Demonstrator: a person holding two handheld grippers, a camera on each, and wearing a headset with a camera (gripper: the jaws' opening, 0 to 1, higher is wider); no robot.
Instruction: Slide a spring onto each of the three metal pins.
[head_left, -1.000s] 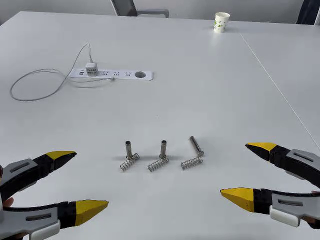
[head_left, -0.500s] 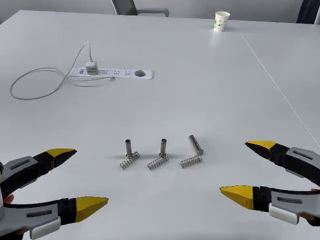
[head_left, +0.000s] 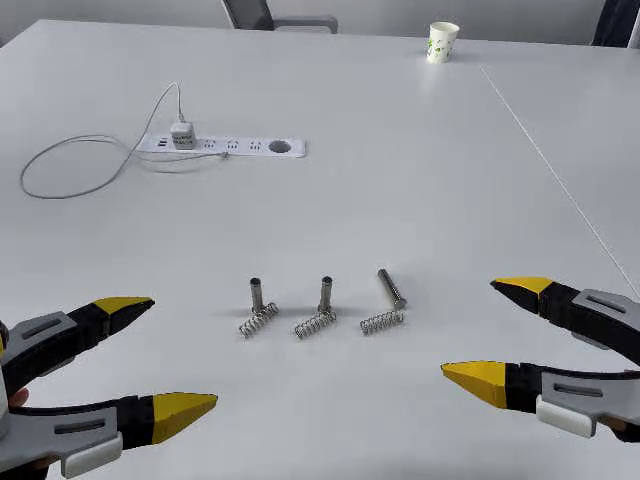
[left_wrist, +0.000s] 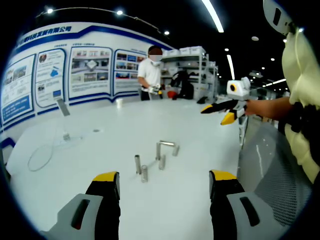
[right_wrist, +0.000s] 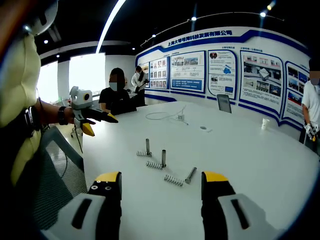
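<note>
Over the last second almost nothing has moved. The small shift in the head view is my headset, not the parts. The left hand-held gripper at 8 o'clock and the right hand-held gripper at 4 o'clock still hover above the surface, both with jaws spread wide and empty. The right one's lower jaw has perhaps crept up a touch. I take it that no spring has been fitted yet and the first pick is still ahead.

The work sits just below centre, toward 6 o'clock. The left pin and middle pin stand upright, while the right pin looks to be lying on its side. Each has its own spring against its foot: the left spring, middle spring and right spring.

As for writing, the paper cup at 1 o'clock carries a green print I cannot read. The power strip at 11 o'clock shows no legible label. The wall posters in the right gripper view bear characters too small to make out.
</note>
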